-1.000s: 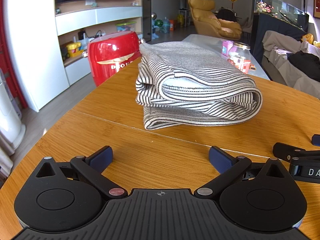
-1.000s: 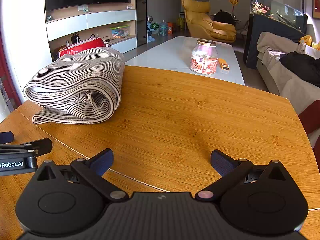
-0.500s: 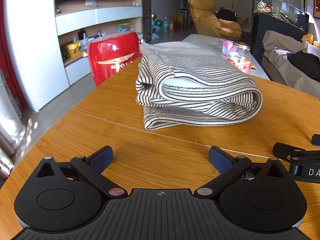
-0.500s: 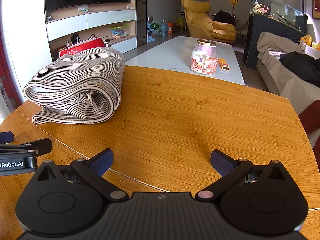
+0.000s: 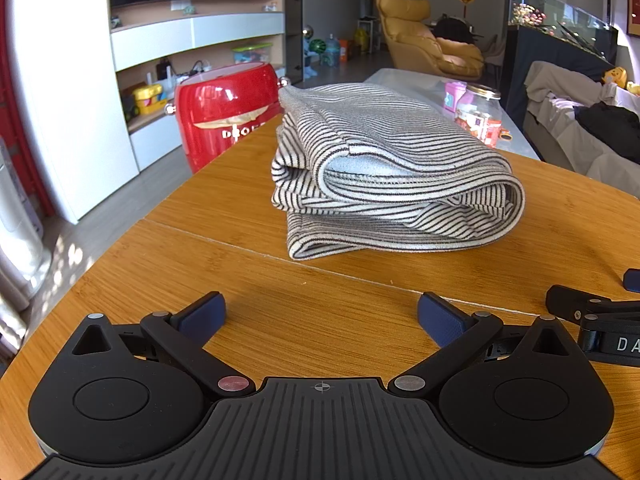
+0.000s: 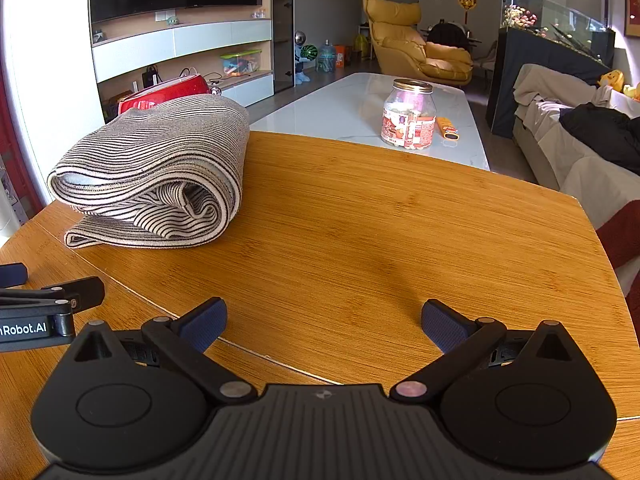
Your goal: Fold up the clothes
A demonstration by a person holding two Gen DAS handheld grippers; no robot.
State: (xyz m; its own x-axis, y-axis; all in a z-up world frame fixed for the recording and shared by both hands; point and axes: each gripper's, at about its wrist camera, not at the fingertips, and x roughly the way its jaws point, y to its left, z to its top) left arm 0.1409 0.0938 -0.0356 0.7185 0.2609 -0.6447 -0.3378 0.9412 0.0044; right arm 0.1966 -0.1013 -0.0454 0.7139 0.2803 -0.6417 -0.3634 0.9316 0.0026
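Observation:
A black-and-white striped garment (image 5: 392, 172) lies folded in a thick stack on the wooden table (image 5: 240, 200). It also shows in the right wrist view (image 6: 156, 176), at the left. My left gripper (image 5: 320, 314) is open and empty, low over the table, a short way in front of the stack. My right gripper (image 6: 322, 320) is open and empty, to the right of the stack and apart from it. Each gripper shows at the edge of the other's view.
A red round stool or bin (image 5: 224, 108) stands beyond the table's far left edge. A white coffee table (image 6: 360, 108) with a glass jar (image 6: 409, 120) lies behind. A sofa with clothes (image 6: 580, 140) is at the right.

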